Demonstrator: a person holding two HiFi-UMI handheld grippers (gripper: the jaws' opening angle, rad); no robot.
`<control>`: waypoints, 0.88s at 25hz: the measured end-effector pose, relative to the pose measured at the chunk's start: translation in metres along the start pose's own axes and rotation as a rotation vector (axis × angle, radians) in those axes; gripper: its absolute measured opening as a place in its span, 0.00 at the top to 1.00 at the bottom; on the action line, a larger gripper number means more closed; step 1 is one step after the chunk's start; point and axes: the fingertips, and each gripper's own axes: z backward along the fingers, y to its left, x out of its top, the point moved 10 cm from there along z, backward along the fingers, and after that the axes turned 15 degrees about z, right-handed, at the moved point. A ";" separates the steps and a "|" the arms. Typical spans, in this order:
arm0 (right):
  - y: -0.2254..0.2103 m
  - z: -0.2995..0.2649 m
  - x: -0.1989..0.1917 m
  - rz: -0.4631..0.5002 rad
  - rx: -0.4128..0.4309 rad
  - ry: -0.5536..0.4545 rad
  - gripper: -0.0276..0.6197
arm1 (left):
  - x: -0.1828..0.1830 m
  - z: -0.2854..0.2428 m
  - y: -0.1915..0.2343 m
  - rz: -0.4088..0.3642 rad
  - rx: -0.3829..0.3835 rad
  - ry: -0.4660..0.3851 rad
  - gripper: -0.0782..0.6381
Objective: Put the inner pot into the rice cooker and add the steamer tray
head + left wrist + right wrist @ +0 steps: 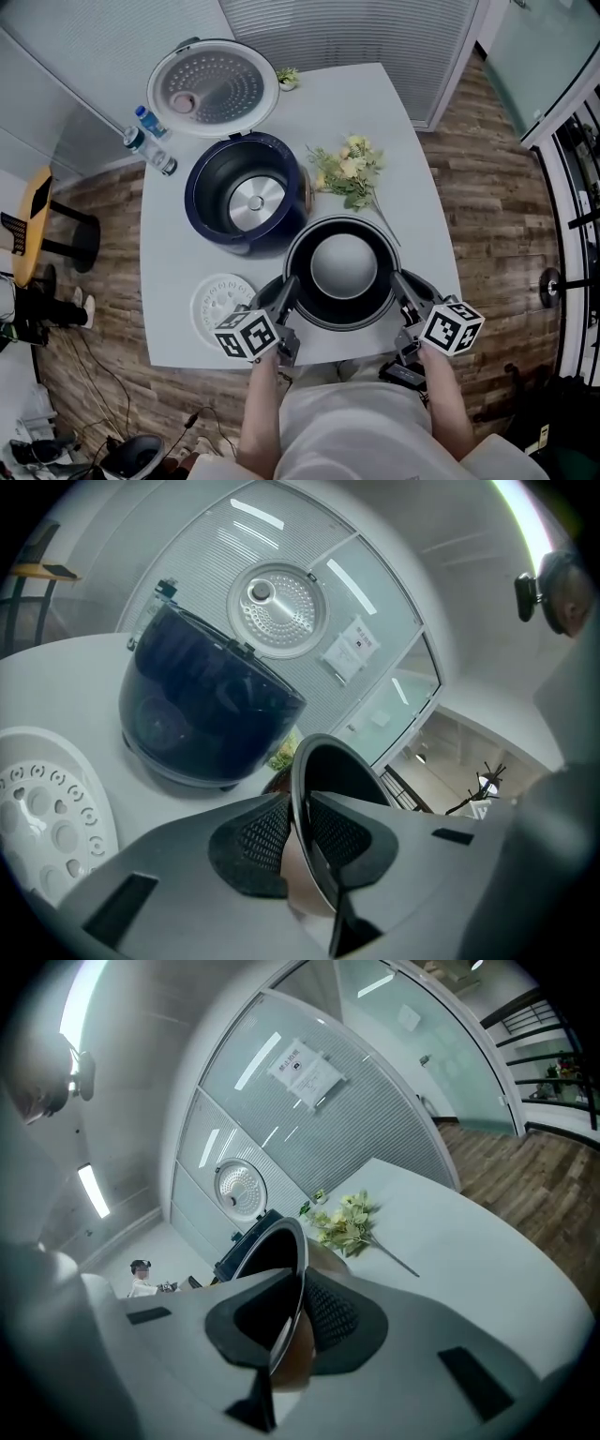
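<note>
With only 2 thin rim pinches, the left gripper point(298, 829) and right gripper point(292, 1321) clamping the inner pot point(343, 272) at lower centre, it could tilt or slip short of the rice cooker point(247, 192), upper left. Both forearms reach forward, grippers angled slightly down.

Navy cooker point(208, 178), black pot point(343, 305) (grey base), white holed tray point(217, 302)

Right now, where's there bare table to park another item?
Widest bare patch: right side of the table, between the flowers and the right edge. Narrower strip along the left edge, between the bottles and the steamer tray. Crowded: near middle, where rice cooker, tray and inner pot sit close.
</note>
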 end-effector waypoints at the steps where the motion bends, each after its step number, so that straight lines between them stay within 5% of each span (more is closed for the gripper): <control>1: 0.000 0.001 0.001 -0.002 -0.003 -0.007 0.88 | 0.002 0.000 -0.003 -0.002 -0.008 -0.003 0.80; 22: 0.013 0.026 0.064 0.016 0.007 -0.202 0.88 | 0.061 -0.001 -0.074 -0.061 -0.179 -0.108 0.82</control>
